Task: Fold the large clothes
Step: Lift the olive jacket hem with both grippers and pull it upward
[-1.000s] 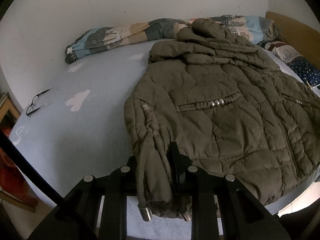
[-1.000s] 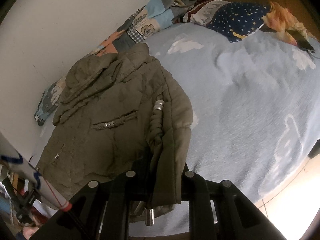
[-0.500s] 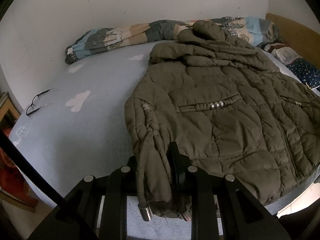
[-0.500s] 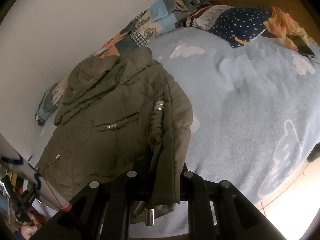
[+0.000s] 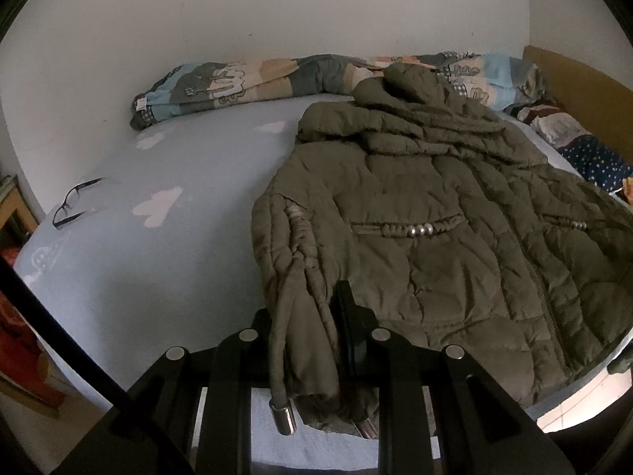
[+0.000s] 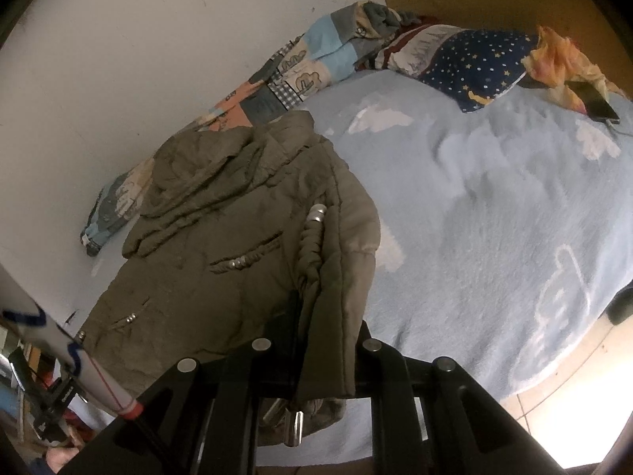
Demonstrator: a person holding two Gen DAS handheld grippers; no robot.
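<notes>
olive quilted jacket [image 5: 435,237] lies front-up on the bed [image 5: 158,261], hood toward the wall, hem toward the near edge, and each bottom corner of it is bunched between a pair of tongs. the left tongs [image 5: 312,340] are clenched on the corner by the left side seam, cloth and a drawcord with a metal tip hanging out below the fingers; the right tongs [image 6: 312,340] pinch the opposite corner the same way, a braided cord running up from the grip. over the last second very little has changed: both grips look the same, the hem has not come off the mattress by any amount i can see, and only the views have crept a touch, the right one drawing slightly in. i take that to mean the fold has not begun yet; the hem is secured and the likely next thing is carrying it up toward the hood. further out, a rolled patterned quilt [image 5: 253,79] lies along the wall behind the hood, a pair of glasses [image 5: 75,202] sits well off to the left, and a starry pillow [image 6: 470,67] and a phone [image 6: 597,105] lie near the headboard.
</notes>
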